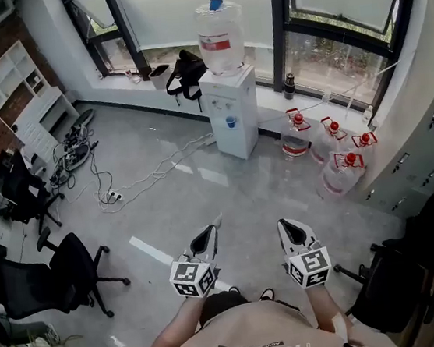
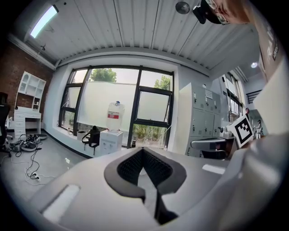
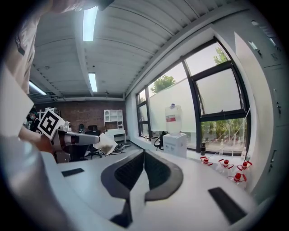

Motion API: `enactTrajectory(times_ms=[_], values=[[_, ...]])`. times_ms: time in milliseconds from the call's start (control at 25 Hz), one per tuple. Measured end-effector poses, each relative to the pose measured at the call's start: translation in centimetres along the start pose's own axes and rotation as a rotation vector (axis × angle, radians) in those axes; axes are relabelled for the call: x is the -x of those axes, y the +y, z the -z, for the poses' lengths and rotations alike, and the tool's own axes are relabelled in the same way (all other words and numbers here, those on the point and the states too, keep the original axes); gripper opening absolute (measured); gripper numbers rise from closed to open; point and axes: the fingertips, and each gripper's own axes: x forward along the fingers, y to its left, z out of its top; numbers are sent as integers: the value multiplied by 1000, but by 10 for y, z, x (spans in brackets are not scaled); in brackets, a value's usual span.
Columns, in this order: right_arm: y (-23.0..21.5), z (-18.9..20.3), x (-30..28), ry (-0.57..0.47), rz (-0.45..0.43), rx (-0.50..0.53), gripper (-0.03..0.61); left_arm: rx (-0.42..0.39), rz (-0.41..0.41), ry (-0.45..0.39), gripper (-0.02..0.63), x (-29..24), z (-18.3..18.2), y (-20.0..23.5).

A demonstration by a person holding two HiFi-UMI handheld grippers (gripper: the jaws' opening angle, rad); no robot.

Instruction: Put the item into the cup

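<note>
No cup shows in any view. My left gripper (image 1: 214, 228) is held at waist height over the grey floor. The right gripper view catches it from the side (image 3: 97, 139), shut on a small white packet (image 3: 107, 143) with a brownish patch that sticks out past its tips. In the left gripper view the dark pads (image 2: 131, 167) meet at the tip and the packet is hidden. My right gripper (image 1: 284, 225) hangs level with the left, a hand's width to its right. Its pads (image 3: 156, 169) are closed together with nothing between them.
A white water dispenser (image 1: 233, 112) with a bottle on top stands by the window ahead. Several red-capped water jugs (image 1: 332, 154) sit to its right. Black office chairs (image 1: 57, 279) stand at left and at right (image 1: 416, 262). Cables (image 1: 124, 184) trail over the floor at left.
</note>
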Motion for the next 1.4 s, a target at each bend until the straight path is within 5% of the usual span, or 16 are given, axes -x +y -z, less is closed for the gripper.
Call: enactTrajectory(times_ms=[920, 1400], values=[[-20, -17, -178, 40, 84, 0, 12, 53, 130, 57, 8, -132, -6, 136], [-106, -19, -272, 51, 55, -14, 11, 103, 97, 84, 8, -240, -11, 178]])
